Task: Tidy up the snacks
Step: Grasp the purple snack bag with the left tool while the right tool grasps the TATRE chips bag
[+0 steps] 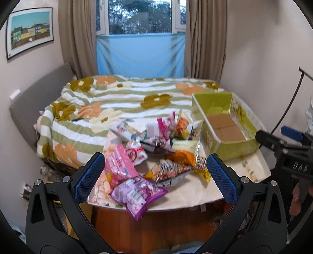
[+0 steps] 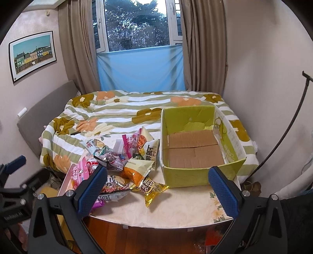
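Note:
A heap of snack packets (image 1: 154, 148) lies on a small white table (image 1: 195, 191); it also shows in the right wrist view (image 2: 121, 162). A purple packet (image 1: 137, 197) hangs over the near edge. A yellow packet (image 2: 152, 190) lies nearest an open green cardboard box (image 2: 193, 148), which is empty and stands at the table's right (image 1: 225, 125). My left gripper (image 1: 155, 175) is open and empty, held above the near side of the heap. My right gripper (image 2: 158, 187) is open and empty, in front of the box and the yellow packet.
A bed with a flowered green-striped blanket (image 1: 117, 97) lies directly behind the table. Curtains and a window (image 1: 139, 17) are at the back. A wall is close on the right (image 2: 264, 78), with a thin black stand (image 2: 289, 125). Wood floor (image 1: 148, 230) is below the table edge.

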Tool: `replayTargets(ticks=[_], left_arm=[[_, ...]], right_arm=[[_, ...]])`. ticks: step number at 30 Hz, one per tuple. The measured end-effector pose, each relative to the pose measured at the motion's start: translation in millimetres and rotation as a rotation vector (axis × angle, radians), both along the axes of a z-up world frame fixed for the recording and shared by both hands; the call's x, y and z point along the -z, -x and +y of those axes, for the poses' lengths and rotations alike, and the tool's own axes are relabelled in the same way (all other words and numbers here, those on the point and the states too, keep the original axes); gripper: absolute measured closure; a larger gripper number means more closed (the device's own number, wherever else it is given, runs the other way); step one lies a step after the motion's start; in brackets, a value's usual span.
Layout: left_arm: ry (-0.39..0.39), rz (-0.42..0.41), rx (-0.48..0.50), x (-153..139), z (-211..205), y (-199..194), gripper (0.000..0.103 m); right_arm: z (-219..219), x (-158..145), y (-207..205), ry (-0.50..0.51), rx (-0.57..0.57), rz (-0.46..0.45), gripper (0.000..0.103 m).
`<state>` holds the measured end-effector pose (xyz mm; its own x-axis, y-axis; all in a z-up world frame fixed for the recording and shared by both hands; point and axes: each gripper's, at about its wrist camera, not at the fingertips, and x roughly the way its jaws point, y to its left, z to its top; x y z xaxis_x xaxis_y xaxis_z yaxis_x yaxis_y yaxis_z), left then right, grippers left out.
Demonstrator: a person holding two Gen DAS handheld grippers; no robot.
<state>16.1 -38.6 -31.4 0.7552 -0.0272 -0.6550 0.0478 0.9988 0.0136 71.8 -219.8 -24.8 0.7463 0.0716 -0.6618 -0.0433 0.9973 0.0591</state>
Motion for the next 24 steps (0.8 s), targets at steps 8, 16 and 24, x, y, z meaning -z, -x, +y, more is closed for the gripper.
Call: replayTargets(ticks=[8, 16, 24], left_arm=[[-0.079, 0.132, -0.024, 64.9, -0.2, -0.7, 0.000], [-0.259, 0.240, 0.021, 144.7, 4.8, -16.9, 0.000], [-0.347, 0.293, 0.076, 194.3, 19.7, -42.7, 0.000]], right_arm=[[2.8, 43.6, -20.4, -0.007, -0.114, 0.088, 0.000], [28.1, 102.9, -40.5, -0.006, -0.228, 0.190, 0.000], [63.9, 146.2, -55.9, 0.077, -0.325, 0.239, 0.000]])
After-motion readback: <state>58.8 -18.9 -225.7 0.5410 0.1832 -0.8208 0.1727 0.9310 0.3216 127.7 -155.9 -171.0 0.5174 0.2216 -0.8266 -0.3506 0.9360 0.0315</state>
